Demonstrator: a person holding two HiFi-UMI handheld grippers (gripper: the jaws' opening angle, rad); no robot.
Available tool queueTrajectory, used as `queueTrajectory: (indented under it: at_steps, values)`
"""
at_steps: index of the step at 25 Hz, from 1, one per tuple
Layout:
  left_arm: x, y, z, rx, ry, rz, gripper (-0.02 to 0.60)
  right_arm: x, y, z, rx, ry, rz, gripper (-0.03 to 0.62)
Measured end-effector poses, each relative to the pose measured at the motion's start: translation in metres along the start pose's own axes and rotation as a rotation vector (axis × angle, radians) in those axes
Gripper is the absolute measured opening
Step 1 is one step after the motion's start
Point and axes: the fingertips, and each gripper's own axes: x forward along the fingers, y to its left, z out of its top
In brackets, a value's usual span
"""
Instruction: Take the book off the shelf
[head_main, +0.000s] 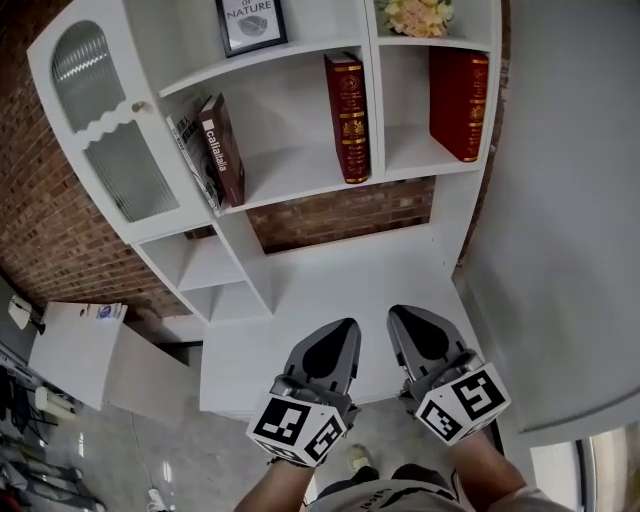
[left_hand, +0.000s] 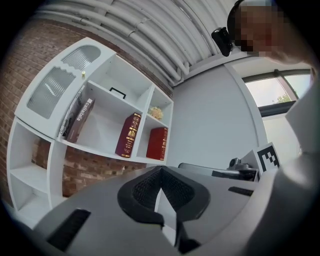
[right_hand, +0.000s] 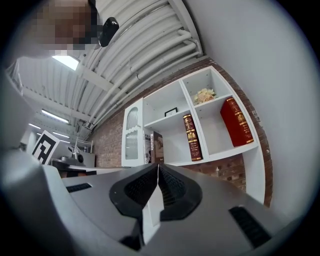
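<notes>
At the far left of the shelf (head_main: 300, 170) a ribbed glass door (head_main: 110, 140) closes off one compartment. Beside it, the brown book (head_main: 226, 150) leans left against a few thinner volumes (head_main: 196, 150), tilted probably because nothing props it on its open side. A framed print (head_main: 250, 22) stands one level above. Further right, the slim red book (head_main: 348, 115) stands upright with its back against the divider, which keeps it from toppling. In the next compartment the wide red book (head_main: 460, 100) leans under a bunch of flowers (head_main: 418, 15). The task does not say which book is meant; all three are on the shelf, untouched. Below, over the bare white table (head_main: 330, 270), the left tool (head_main: 346, 328) and the right tool (head_main: 398, 315) hover side by side, well apart from every book. Each has its jaws pressed together with nothing between them, so they look like a rest pose before a reach. Either tool would have to spread its jaws before it could take a spine.
</notes>
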Motion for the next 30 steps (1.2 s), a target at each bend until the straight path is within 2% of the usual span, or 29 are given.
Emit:
queueTrajectory:
  at_steps: [6, 11, 16, 23, 28, 29, 30]
  values:
    - [0.028, 0.025, 0.002, -0.002, 0.003, -0.028, 0.012, 0.027, -0.011, -0.007, 0.02, 0.003, -0.007, 0.018]
    - [0.065, 0.042, 0.008, 0.01, -0.006, -0.02, 0.012, 0.049, -0.035, -0.002, 0.04, -0.013, 0.016, 0.018]
    - [0.11, 0.06, 0.03, 0.066, -0.041, 0.013, 0.012, 0.081, -0.065, -0.01, 0.045, -0.003, 0.056, 0.019]
    - [0.188, 0.086, 0.08, 0.164, -0.127, 0.083, 0.012, 0.124, -0.112, 0.008, 0.032, -0.032, 0.135, 0.019]
    - [0.234, 0.099, 0.105, 0.227, -0.154, 0.121, 0.015, 0.144, -0.136, 0.014, 0.026, -0.032, 0.181, 0.019]
    - [0.242, 0.103, 0.111, 0.237, -0.161, 0.134, 0.024, 0.147, -0.14, 0.015, 0.026, -0.032, 0.189, 0.018]
    - [0.249, 0.106, 0.116, 0.245, -0.169, 0.146, 0.059, 0.149, -0.144, 0.016, 0.026, -0.033, 0.197, 0.019]
